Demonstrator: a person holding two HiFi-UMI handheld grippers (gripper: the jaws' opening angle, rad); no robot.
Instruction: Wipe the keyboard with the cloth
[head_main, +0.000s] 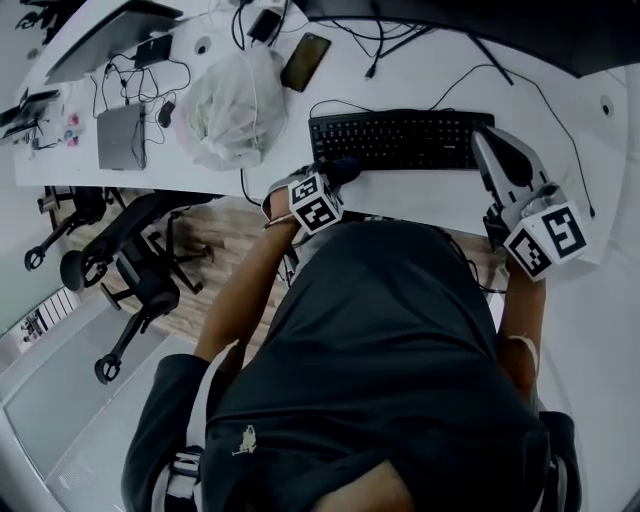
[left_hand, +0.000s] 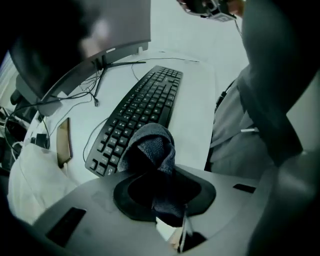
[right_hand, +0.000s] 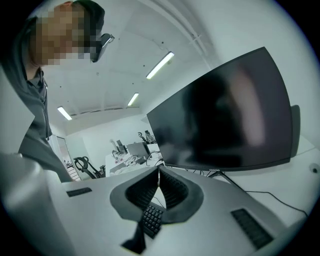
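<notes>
A black keyboard (head_main: 392, 139) lies on the white desk (head_main: 400, 195), in front of the person. My left gripper (head_main: 338, 172) is shut on a dark blue cloth (left_hand: 152, 150), which bunches up out of the jaws. It hovers at the keyboard's near left corner; in the left gripper view the keyboard (left_hand: 142, 112) stretches away beyond the cloth. My right gripper (head_main: 485, 138) is shut with nothing in it, its tip by the keyboard's right end. In the right gripper view the right gripper (right_hand: 159, 171) tilts upward, and a bit of keyboard (right_hand: 151, 220) shows below its jaws.
A large dark monitor (right_hand: 225, 120) stands behind the keyboard. A phone (head_main: 305, 60), a crumpled plastic bag (head_main: 232, 108), a grey laptop (head_main: 122, 135) and several cables lie to the left on the desk. Office chairs (head_main: 130, 265) stand on the floor at left.
</notes>
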